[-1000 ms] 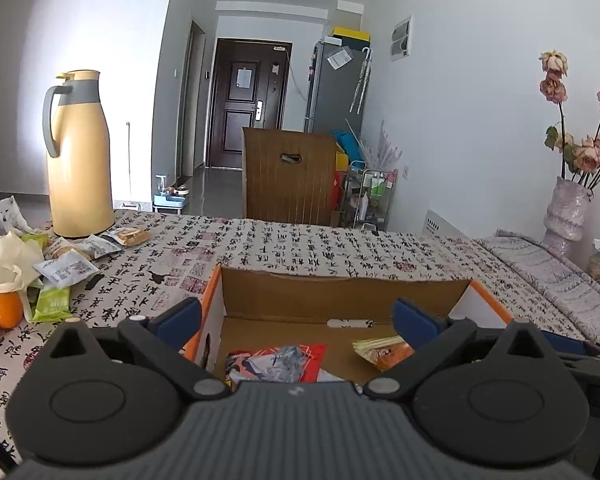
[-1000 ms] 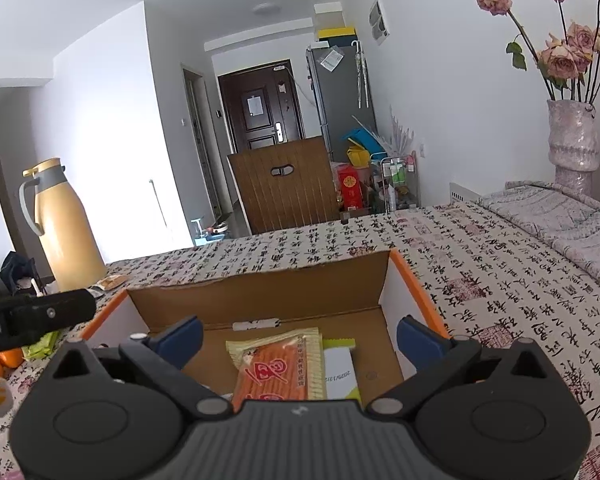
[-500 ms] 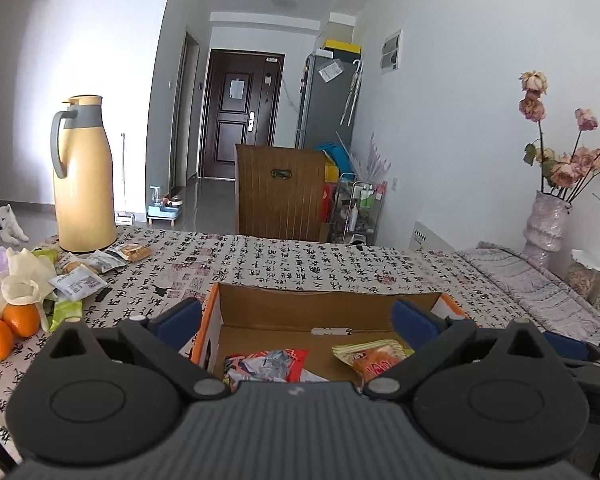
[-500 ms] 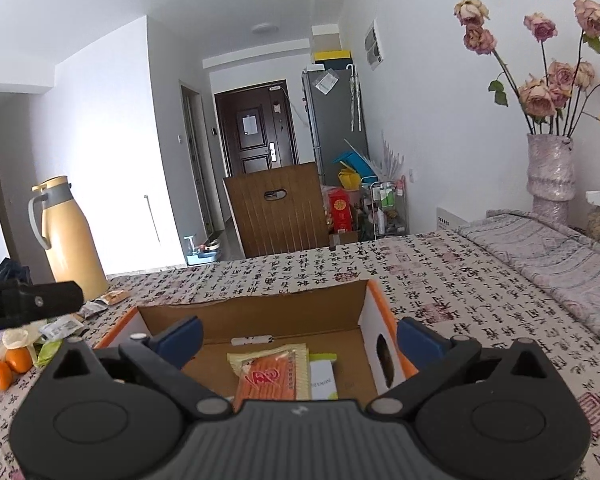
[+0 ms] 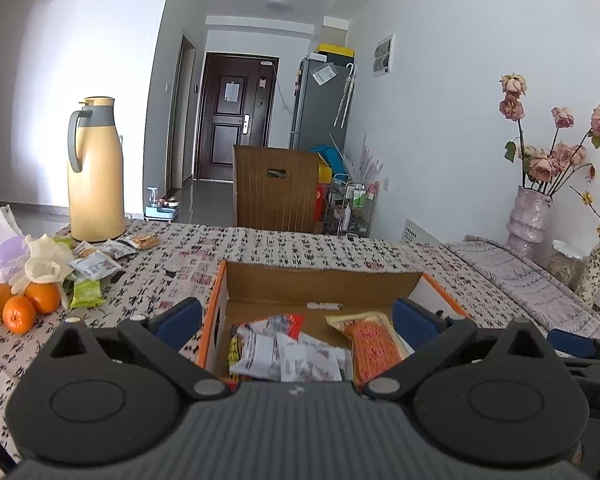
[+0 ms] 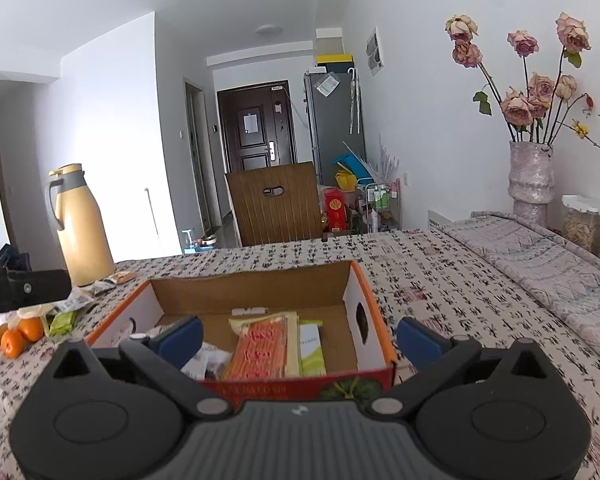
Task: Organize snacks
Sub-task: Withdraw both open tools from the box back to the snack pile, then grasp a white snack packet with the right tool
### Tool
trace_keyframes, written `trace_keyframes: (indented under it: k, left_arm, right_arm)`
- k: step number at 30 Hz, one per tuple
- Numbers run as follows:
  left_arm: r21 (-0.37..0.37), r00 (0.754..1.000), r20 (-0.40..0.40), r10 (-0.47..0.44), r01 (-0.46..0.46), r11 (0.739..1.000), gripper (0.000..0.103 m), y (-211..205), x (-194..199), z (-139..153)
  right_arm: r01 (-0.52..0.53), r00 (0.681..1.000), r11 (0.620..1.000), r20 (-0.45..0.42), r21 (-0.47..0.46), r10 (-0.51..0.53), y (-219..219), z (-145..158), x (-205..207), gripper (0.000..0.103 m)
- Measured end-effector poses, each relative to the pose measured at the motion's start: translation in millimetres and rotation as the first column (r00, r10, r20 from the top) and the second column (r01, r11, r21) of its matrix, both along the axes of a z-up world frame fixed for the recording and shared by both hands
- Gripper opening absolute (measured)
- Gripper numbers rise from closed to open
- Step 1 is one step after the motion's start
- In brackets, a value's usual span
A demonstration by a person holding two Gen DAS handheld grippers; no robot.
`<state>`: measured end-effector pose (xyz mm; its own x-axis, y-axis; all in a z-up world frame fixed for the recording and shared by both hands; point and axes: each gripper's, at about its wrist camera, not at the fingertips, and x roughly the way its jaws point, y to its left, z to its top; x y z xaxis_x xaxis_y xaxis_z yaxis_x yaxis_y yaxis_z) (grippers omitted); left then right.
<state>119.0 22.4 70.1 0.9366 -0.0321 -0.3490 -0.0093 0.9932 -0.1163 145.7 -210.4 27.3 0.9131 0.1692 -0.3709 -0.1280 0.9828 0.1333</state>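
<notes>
Spread on the calligraphy-print tabletop (image 5: 284, 252), light, crinkly, slippery foil snack packets (image 5: 96, 266) are best pinched at their sealed edges, both the left claw (image 5: 296, 318) and the right claw (image 6: 300, 338) being held wide and empty.

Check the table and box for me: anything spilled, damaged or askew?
Nothing damaged or spilled. Packets in the cardboard box lie overlapping at angles, and loose snack packets are still scattered beside the thermos. Both grippers are open and empty.
</notes>
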Motion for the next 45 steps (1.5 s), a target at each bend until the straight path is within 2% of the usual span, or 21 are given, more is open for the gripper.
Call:
trace_keyframes:
  k: [23,34,41,44,45]
  left_arm:
    - [-0.022,0.993,-0.121,-0.003,0.001,1.0,0.103,9,-48,-63]
    - [-0.019,0.982,-0.19,0.004,-0.007,1.0,0.103,15,-60,-87]
    - [-0.022,0.98,-0.199,0.027,-0.032,0.999,0.103,20,-59,-88]
    - [-0.018,0.98,-0.197,0.028,-0.032,0.999,0.103,19,-59,-86]
    - [-0.016,0.981,-0.194,0.027,-0.031,0.999,0.103,18,-60,-85]
  right_arm:
    - [-0.028,0.996,0.999,-0.087,-0.041,0.025,-26,-49,-61,0.103]
    - [0.035,0.987,0.996,-0.155,-0.078,-0.047,-61,-71,-60,0.103]
    - [-0.004,0.978,0.984,-0.204,-0.181,-0.033,-63,-83,-46,0.103]
    - [-0.032,0.977,0.978,-0.211,-0.205,-0.012,-62,-83,-37,0.096]
    - [-0.044,0.977,0.976,-0.213,-0.214,-0.002,-61,-83,-34,0.091]
